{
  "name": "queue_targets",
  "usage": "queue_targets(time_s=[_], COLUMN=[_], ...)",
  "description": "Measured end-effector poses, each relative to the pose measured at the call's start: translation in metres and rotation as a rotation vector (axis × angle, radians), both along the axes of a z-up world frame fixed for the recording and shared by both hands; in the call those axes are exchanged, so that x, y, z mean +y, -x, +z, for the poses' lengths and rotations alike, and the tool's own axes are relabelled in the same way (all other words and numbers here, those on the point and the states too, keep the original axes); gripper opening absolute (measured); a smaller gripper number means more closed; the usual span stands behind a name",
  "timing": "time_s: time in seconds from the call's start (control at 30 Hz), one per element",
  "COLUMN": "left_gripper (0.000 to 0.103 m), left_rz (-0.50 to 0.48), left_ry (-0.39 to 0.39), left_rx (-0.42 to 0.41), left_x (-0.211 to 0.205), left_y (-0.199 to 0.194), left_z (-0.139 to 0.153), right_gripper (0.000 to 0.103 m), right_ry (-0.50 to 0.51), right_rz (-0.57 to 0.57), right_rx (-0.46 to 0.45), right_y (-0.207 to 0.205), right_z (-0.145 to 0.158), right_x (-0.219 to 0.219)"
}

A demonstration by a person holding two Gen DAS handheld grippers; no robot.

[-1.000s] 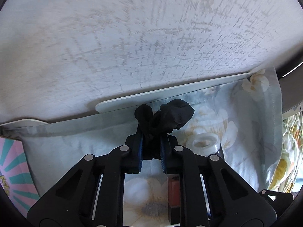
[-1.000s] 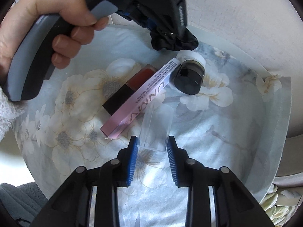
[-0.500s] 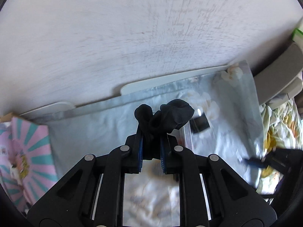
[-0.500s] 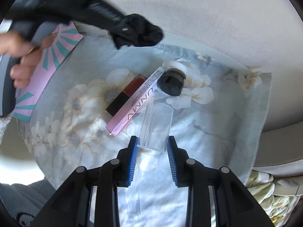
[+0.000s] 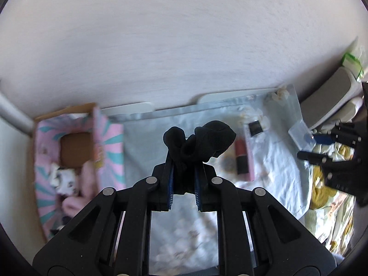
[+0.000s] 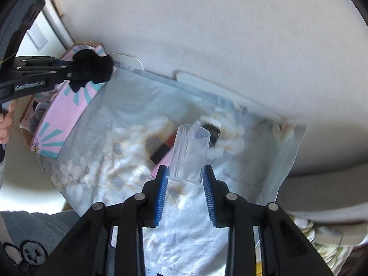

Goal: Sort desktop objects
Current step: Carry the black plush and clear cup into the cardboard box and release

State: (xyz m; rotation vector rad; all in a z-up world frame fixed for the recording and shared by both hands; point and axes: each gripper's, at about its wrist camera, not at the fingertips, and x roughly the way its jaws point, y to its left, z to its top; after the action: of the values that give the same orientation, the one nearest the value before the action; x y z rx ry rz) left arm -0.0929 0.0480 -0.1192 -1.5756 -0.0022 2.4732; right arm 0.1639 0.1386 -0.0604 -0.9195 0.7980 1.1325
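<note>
My left gripper (image 5: 183, 170) is shut on a black scrunchie (image 5: 202, 141) and holds it in the air above the floral cloth (image 5: 147, 151); it shows in the right wrist view (image 6: 93, 67) near the pink box (image 6: 66, 112). My right gripper (image 6: 185, 176) is shut on a clear plastic cup (image 6: 189, 153), lifted off the cloth. On the cloth lie a red-and-black lipstick (image 5: 240, 154), a pink tube box (image 5: 248, 151) and a small black jar (image 5: 255, 127).
An open pink-and-teal box (image 5: 76, 151) with soft items inside stands at the cloth's left end. A white wall (image 5: 161, 46) runs behind. The right gripper (image 5: 333, 156) shows at the right edge, over yellow floral bedding (image 5: 326, 195).
Both grippers have risen and pulled back. The left one swung left with the scrunchie toward the pink box. The right one lifted the clear cup off the cloth.
</note>
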Motion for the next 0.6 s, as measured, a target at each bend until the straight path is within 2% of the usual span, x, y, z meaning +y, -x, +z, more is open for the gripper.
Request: queue_targets(time_s=[0.2, 0.37, 0.6], left_gripper=[0.013, 0.012, 0.012], left_rz=[0.104, 0.220, 0.327], left_ry=[0.009, 0.013, 0.047], left_rx=[0.035, 0.057, 0.046], left_x=[-0.055, -0.113, -0.169], left_y=[-0.026, -0.055, -0.094], left_z=[0.012, 0.024, 0.024], right_gripper=[0.029, 0.029, 0.029], right_ry=[-0.033, -0.052, -0.052], right_rz=[0.081, 0.194, 0.337], right_rx=[-0.009, -0.034, -0.012], right_y=[0.034, 0.079, 0.137], right_z=[0.020, 0.034, 0.036], right_x=[0.035, 0.072, 0.124])
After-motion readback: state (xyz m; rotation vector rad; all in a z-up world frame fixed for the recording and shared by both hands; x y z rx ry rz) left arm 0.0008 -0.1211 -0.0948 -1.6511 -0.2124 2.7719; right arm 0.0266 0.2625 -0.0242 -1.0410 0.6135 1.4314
